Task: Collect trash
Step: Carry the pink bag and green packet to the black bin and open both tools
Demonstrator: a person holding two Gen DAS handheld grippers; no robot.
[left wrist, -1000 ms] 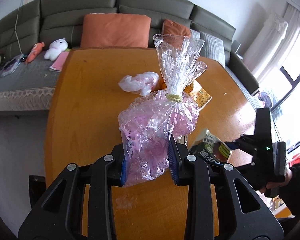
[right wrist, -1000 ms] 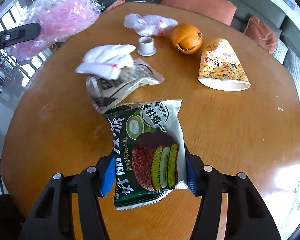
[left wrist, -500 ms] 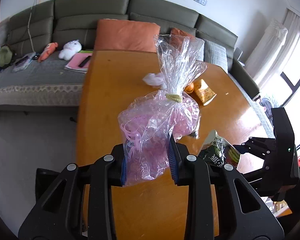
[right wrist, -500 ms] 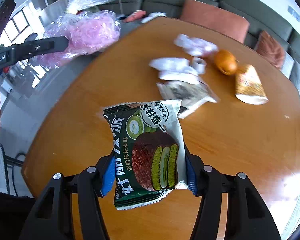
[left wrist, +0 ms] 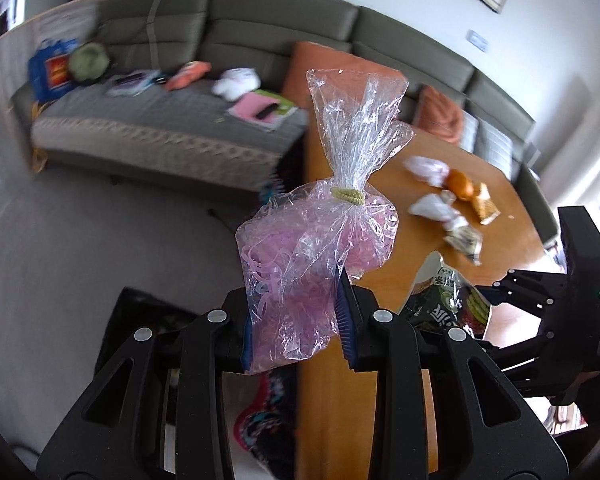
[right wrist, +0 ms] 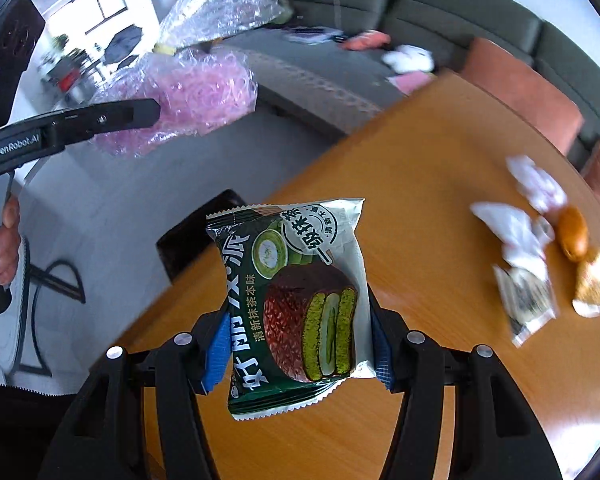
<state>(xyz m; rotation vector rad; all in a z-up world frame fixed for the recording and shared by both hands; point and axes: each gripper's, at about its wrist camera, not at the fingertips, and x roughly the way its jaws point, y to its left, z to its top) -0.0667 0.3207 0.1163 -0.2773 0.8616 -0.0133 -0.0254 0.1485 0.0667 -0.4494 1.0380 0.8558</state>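
Left gripper [left wrist: 296, 328]: jaws nearly closed, clamped on the lower part of a clear bag [left wrist: 316, 248] of pink bands, tied at the neck. The bag is in the air past the table [left wrist: 404, 208] edge, above the floor.

Right gripper [right wrist: 296, 344]: jaws about half open, pads pressing both side edges of a green snack wrapper [right wrist: 296, 304], held above the table's near edge.

A dark bin [right wrist: 196, 236] sits on the floor just beside the table, partly hidden; likely the drop point.

Left on the table, well apart from both grippers: 2 white wads, an orange [right wrist: 572, 234], 2 more wrappers.

Risks:
1. The wrapper is gripped by thin film edges only; a quick swing could slide it out short of the bin.
2. The bag film is slick and bulges above the pads; it could creep loose.
3. Both grippers are close together; releasing at once invites a collision or a miss.
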